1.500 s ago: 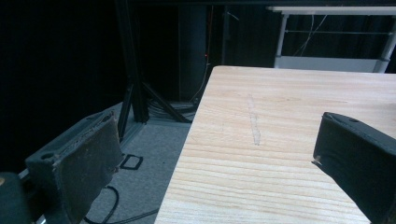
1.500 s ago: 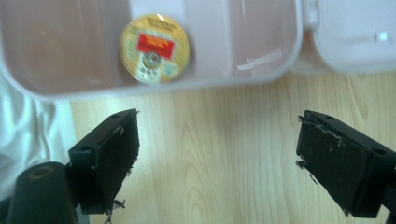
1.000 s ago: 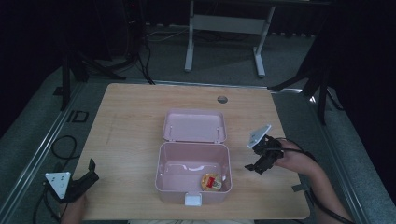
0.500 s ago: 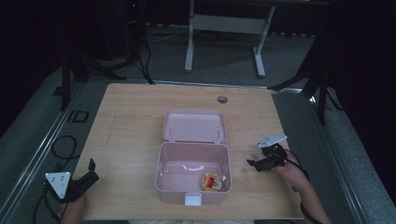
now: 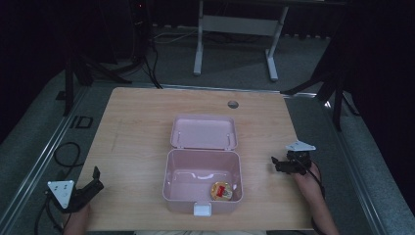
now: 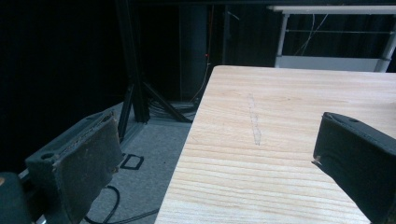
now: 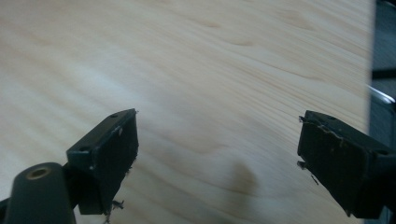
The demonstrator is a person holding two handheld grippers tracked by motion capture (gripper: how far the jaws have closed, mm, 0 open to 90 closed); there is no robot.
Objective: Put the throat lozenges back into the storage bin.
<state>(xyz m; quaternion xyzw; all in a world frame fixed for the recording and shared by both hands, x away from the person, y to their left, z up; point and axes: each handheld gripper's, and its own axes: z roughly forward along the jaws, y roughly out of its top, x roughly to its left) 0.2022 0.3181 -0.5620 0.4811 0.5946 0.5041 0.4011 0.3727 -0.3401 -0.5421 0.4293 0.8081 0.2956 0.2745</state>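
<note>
Two grippers sit at the near corners of the counter (image 5: 137, 127), both with jaws spread apart and nothing between them. In the high view the left gripper (image 5: 93, 180) is at the counter's near left corner, its grey three-cornered plate hanging past the edge and its jaws pointing up and to the right over the wood. From the left gripper view, that gripper (image 6: 215, 154) looks along the counter's left edge, with bare pale wood between its pads and dark floor and a black stand leg to the left.

The right gripper (image 5: 276, 163) is near the counter's right edge, held by a hand (image 5: 306, 177) coming up from the bottom, with its jaws pointing left toward the box. In the right gripper view the right gripper (image 7: 217, 154) shows bare wood grain in the wide gap between its worn black pads.

Between the two, at the middle of the counter, stands a pink box (image 5: 201, 196) with its lid (image 5: 204, 132) swung back and lying flat behind it. A small round packet (image 5: 221, 191), yellow with red markings, lies inside at the box's near right corner. A white latch (image 5: 202, 210) sticks out from the box's front wall. The box is well apart from the left gripper and nearer the right one, touching neither.
</note>
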